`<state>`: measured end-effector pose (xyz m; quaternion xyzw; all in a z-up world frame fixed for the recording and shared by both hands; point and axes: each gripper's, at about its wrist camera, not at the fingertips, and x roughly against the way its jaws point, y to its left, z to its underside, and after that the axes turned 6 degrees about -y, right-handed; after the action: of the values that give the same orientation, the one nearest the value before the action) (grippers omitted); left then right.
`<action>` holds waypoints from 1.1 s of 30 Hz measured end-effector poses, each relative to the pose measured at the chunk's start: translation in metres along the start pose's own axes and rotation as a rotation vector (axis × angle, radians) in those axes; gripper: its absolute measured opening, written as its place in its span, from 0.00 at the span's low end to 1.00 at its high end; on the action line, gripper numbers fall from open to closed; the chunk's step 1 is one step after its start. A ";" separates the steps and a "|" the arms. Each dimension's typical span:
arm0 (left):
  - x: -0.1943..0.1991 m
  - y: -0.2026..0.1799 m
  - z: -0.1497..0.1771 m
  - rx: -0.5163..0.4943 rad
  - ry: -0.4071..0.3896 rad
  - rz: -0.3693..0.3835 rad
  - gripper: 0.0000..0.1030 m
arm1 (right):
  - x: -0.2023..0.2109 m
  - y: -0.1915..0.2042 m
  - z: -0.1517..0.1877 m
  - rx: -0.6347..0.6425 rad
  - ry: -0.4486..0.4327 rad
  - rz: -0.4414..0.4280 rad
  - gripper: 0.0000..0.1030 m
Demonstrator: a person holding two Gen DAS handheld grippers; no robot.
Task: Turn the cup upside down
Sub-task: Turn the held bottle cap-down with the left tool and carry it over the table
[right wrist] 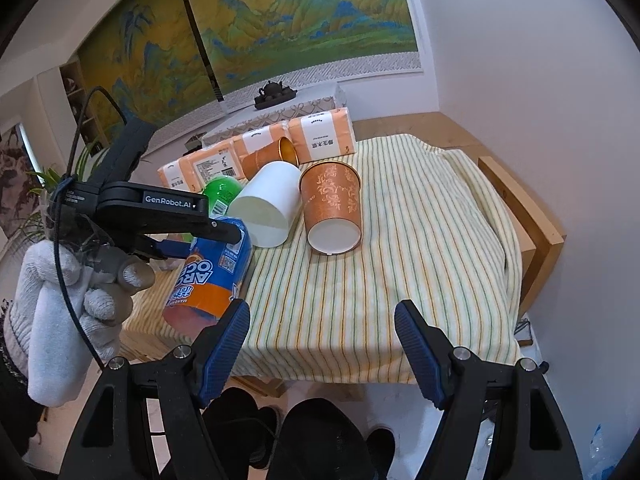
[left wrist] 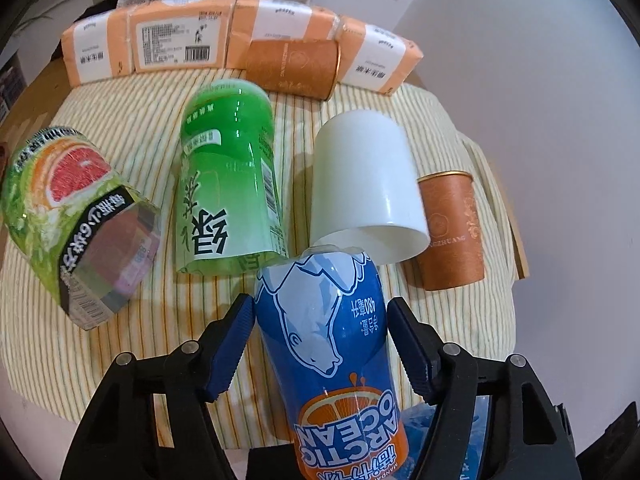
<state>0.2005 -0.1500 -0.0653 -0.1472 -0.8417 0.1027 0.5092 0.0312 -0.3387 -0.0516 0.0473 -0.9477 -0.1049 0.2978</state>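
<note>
My left gripper [left wrist: 320, 316] is shut on a blue and orange Arctic Ocean cup [left wrist: 328, 344] and holds it tilted above the striped cloth [left wrist: 160, 320]. In the right wrist view the same cup [right wrist: 212, 272] hangs in the left gripper [right wrist: 224, 236] over the table's front left edge. A white cup [left wrist: 366, 188] stands upside down just behind it, also seen in the right wrist view [right wrist: 268, 208]. My right gripper [right wrist: 322, 320] is open and empty in front of the table's near edge.
A green cup [left wrist: 230, 184] and a grapefruit-print cup [left wrist: 76, 220] stand on the cloth. An orange paper cup [right wrist: 332, 208] stands upside down, another [left wrist: 294, 68] lies on its side. Orange tissue packs [left wrist: 176, 40] line the back. A wall [right wrist: 520, 60] is at the right.
</note>
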 end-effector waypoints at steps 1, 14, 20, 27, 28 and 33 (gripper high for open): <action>0.004 -0.001 0.001 -0.007 -0.011 0.002 0.69 | 0.000 0.001 0.000 0.005 -0.004 0.006 0.69; 0.077 -0.024 0.016 -0.197 -0.306 -0.049 0.69 | -0.003 0.017 0.000 0.020 -0.002 0.002 0.69; 0.076 -0.025 0.021 -0.237 -0.380 -0.078 0.69 | -0.005 0.022 0.001 0.028 -0.007 0.012 0.69; 0.070 -0.029 0.033 -0.298 -0.510 -0.123 0.69 | -0.005 0.022 0.003 0.024 -0.006 0.024 0.69; 0.068 -0.030 0.035 -0.309 -0.528 -0.136 0.69 | -0.004 0.021 0.003 0.022 -0.006 0.024 0.69; 0.058 -0.028 0.046 -0.331 -0.601 -0.145 0.69 | -0.002 0.022 0.003 0.015 -0.011 0.021 0.69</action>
<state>0.1306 -0.1573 -0.0297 -0.1309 -0.9675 -0.0330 0.2140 0.0306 -0.3170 -0.0500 0.0391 -0.9504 -0.0951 0.2934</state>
